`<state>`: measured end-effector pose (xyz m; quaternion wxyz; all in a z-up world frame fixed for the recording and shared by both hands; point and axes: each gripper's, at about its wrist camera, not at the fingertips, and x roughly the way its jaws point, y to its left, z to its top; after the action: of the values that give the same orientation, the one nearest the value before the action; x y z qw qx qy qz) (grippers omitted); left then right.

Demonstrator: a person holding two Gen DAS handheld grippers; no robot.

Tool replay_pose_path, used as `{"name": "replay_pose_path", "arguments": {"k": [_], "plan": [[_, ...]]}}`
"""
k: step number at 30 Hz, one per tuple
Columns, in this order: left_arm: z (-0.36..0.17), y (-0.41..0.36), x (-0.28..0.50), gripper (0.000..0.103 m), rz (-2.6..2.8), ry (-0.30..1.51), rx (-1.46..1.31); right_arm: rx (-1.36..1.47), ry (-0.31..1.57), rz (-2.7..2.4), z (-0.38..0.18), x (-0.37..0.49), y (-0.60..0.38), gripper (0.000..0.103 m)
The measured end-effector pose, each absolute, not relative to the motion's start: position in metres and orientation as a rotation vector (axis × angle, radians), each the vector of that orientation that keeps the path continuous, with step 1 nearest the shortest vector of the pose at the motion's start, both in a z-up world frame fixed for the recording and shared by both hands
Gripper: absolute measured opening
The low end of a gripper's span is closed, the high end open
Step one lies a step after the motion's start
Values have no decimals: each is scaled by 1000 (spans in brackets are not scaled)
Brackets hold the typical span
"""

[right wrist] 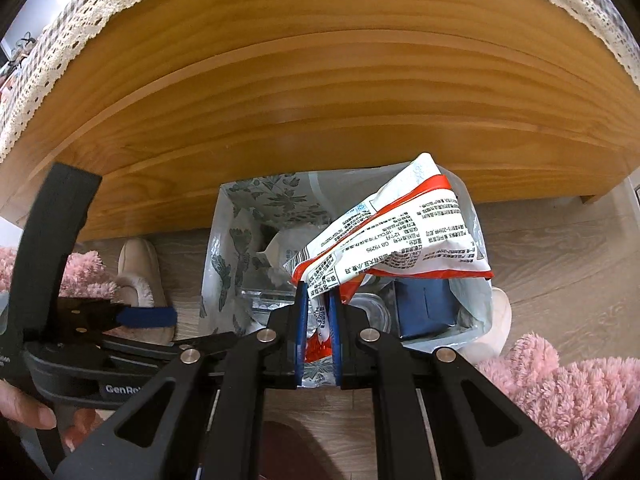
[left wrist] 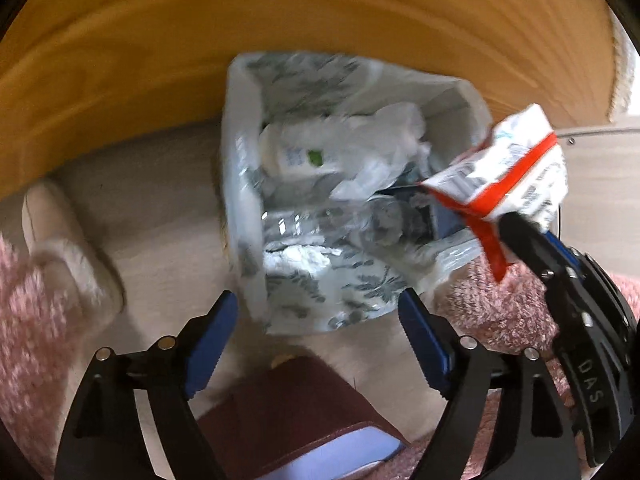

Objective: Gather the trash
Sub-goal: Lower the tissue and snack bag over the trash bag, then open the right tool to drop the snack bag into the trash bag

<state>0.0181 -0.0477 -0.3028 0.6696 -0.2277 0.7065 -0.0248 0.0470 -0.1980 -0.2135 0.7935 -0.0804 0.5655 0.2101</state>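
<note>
A white bin with a leaf-print plastic liner (left wrist: 248,168) (right wrist: 236,240) stands on the floor, holding a white bottle (left wrist: 296,156), crumpled plastic, tissue (left wrist: 296,260) and a blue box (right wrist: 426,308). My left gripper (left wrist: 316,304) hovers over the bin's near edge, open and empty. In the right wrist view only one of its blue pads (right wrist: 148,317) shows at the left. My right gripper (right wrist: 320,292) (left wrist: 514,222) is shut on a corner of a white-and-red printed wrapper (right wrist: 400,232) (left wrist: 516,164), which hangs over the bin's right side.
A wooden furniture panel (right wrist: 320,100) with lace cloth (right wrist: 60,40) on top rises right behind the bin. A beige slipper (left wrist: 60,240) lies left of it. Pink fluffy rug (right wrist: 568,392) and a dark red book (left wrist: 288,408) are nearer. A hand (right wrist: 24,408) holds the left gripper.
</note>
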Motion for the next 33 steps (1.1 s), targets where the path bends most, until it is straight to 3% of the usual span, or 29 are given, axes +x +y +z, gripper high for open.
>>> {"name": "replay_pose_path", "arguments": {"k": [21, 33], "plan": [[-306, -5, -2, 84, 133, 1577, -616, -323, 1334, 529, -247, 34, -165, 10], [-303, 14, -14, 84, 161, 1547, -678, -417, 1288, 537, -256, 44, -138, 10]]}}
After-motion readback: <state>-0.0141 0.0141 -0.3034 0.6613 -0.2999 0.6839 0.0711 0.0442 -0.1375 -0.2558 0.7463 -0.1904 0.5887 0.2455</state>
